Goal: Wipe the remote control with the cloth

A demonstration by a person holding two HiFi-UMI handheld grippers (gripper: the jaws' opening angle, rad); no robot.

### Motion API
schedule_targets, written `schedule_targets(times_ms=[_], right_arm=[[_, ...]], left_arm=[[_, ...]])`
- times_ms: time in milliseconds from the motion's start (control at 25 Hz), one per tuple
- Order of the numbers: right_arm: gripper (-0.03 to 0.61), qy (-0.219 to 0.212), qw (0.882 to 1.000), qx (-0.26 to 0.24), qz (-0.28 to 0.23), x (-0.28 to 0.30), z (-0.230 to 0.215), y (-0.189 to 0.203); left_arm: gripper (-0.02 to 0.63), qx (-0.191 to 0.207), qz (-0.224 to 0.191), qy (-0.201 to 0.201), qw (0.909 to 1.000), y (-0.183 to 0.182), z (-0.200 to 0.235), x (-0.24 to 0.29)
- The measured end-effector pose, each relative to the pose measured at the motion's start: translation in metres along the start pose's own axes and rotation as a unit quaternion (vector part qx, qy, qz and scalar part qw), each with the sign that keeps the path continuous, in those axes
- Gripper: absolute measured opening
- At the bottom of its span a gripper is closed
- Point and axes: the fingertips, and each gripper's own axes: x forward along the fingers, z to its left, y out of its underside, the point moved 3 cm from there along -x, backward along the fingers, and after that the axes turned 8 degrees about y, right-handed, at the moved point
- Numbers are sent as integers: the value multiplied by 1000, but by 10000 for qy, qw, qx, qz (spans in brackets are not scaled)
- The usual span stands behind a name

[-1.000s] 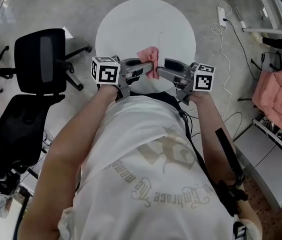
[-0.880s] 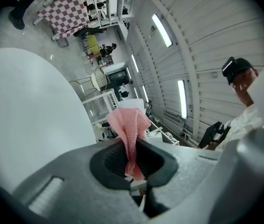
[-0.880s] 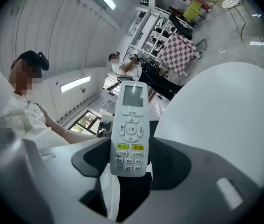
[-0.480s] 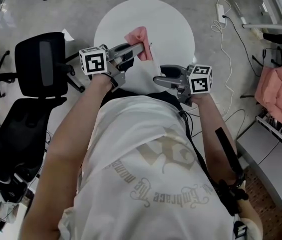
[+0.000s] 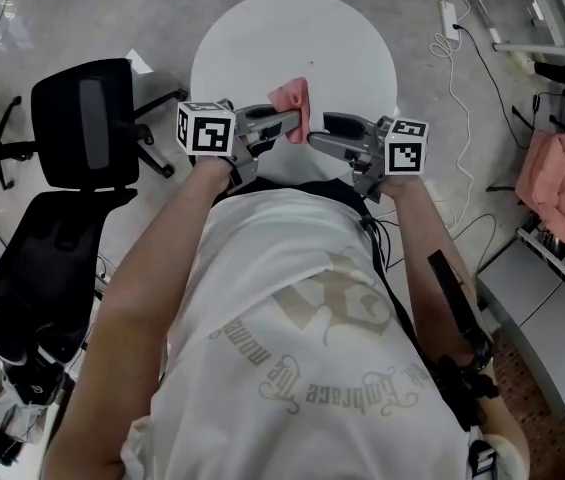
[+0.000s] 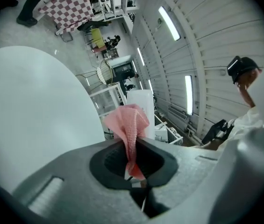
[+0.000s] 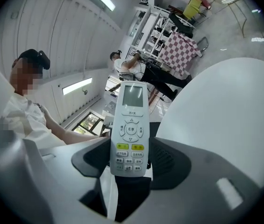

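The left gripper (image 5: 286, 120) was clenched on the pink cloth (image 6: 129, 125), which stood bunched up out of its jaws. The right gripper (image 7: 131, 174) grasped the white remote control (image 7: 131, 125) by its lower end, buttons toward the camera. The 2 grippers' tips met closely above the near edge of the round white table (image 5: 292, 38).

White T-shirt (image 5: 292, 308); beige emblem and curved beige lettering printed on the front. Thin black cable (image 5: 390, 298) runs down its right side, with a broader black strap (image 5: 456, 301) beside it. Left claw (image 5: 287, 120) and right claw (image 5: 319, 130): grey moulded bodies with black pads. Left cube (image 5: 207, 130) and right cube (image 5: 408, 146) are white with black square markers.
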Motion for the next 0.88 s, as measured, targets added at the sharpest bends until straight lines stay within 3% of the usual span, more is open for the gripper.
schedule_targets(times_ms=[320, 440, 520, 720, 880], right_arm=[[258, 297, 9984, 416, -222, 9, -27, -14], [258, 672, 9963, 518, -129, 17, -50, -14], [258, 1139, 9918, 578, 66, 21, -73, -12], [258, 2329, 9661, 139, 1104, 32, -118, 0], [256, 3180, 9286, -699, 1780, 39, -140, 1]], left_arm=[[19, -213, 529, -234, 9981, 36, 12, 5], [20, -333, 554, -267, 9976, 44, 14, 1], [20, -417, 483, -319, 9975, 46, 18, -3], [20, -524, 130, -585, 9968, 47, 26, -25], [20, -577, -114, -793, 9951, 53, 30, -51]])
